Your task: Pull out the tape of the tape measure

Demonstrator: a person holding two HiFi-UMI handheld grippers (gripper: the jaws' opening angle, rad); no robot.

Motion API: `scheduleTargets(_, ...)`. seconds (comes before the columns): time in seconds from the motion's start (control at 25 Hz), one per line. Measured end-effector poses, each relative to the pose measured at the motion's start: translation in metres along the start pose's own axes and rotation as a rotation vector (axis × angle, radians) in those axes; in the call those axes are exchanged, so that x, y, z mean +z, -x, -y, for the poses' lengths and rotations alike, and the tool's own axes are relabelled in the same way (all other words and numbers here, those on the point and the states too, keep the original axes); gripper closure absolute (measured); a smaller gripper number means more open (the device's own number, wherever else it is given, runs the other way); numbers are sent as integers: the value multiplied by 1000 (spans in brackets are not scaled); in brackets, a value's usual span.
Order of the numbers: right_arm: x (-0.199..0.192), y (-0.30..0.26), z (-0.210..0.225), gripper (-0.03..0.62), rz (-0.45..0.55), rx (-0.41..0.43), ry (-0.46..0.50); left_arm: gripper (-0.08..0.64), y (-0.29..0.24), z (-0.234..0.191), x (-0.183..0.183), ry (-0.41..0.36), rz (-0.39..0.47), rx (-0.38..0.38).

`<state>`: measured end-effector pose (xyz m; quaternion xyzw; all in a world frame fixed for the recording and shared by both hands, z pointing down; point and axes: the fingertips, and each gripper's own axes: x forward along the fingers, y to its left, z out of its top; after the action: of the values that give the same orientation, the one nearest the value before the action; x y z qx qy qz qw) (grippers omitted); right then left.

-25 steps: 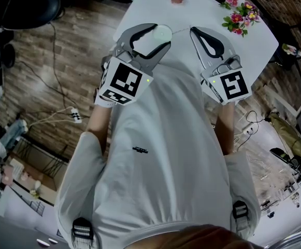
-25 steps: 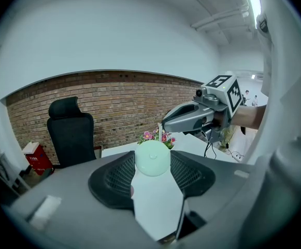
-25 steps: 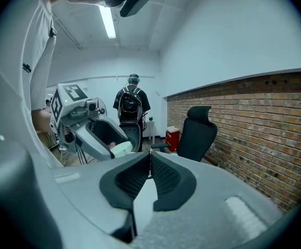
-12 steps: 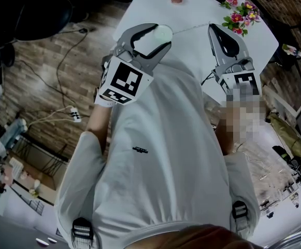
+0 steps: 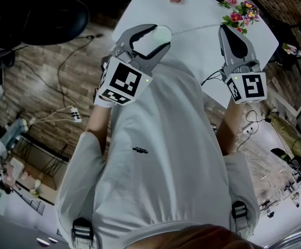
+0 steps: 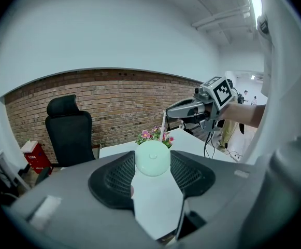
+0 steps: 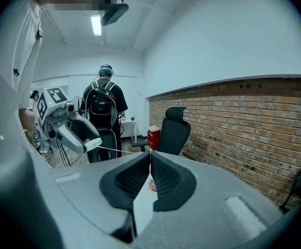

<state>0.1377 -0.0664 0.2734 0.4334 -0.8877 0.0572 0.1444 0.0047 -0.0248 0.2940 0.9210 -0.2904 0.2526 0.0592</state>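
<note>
- Your left hand-held gripper [image 5: 158, 35] is clamped on the round, pale tape measure case [image 6: 152, 158]. Its jaws stand wide because the case fills the gap, and both pads press its sides.
- Your right hand-held gripper [image 5: 224, 27] has its jaws together, pinching the end of the tape [image 5: 197, 29].
- The tape runs as a thin, taut line between the two grippers, above the near end of the white bench [image 5: 191, 7]. The case is at the left end of the line.
- This looks like the middle of the pull: a short length is out, with more probably left to draw.
- For the next move, hold the case steady and carry the right gripper straight away from it, along the tape's own line.
- A sideways tug could twist the tape or slip it from the pinch.
- The artificial flowers [image 5: 237, 18] lie close beyond your right gripper.
</note>
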Motion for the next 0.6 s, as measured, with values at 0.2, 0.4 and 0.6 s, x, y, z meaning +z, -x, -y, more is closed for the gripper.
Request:
scheduleTargets(0.2,-1,3,11,584,-1,-39,-14,327,-3,3,3,-3,0,-6)
scheduleTargets(0.4,0,5,18,584,5,-54,-26,327,-3,0,-1,-4,-12,-2)
scheduleTargets(0.6,-3,8,25,584,0,-85,-30,327,-3,0,-1,-5,-14,-2)
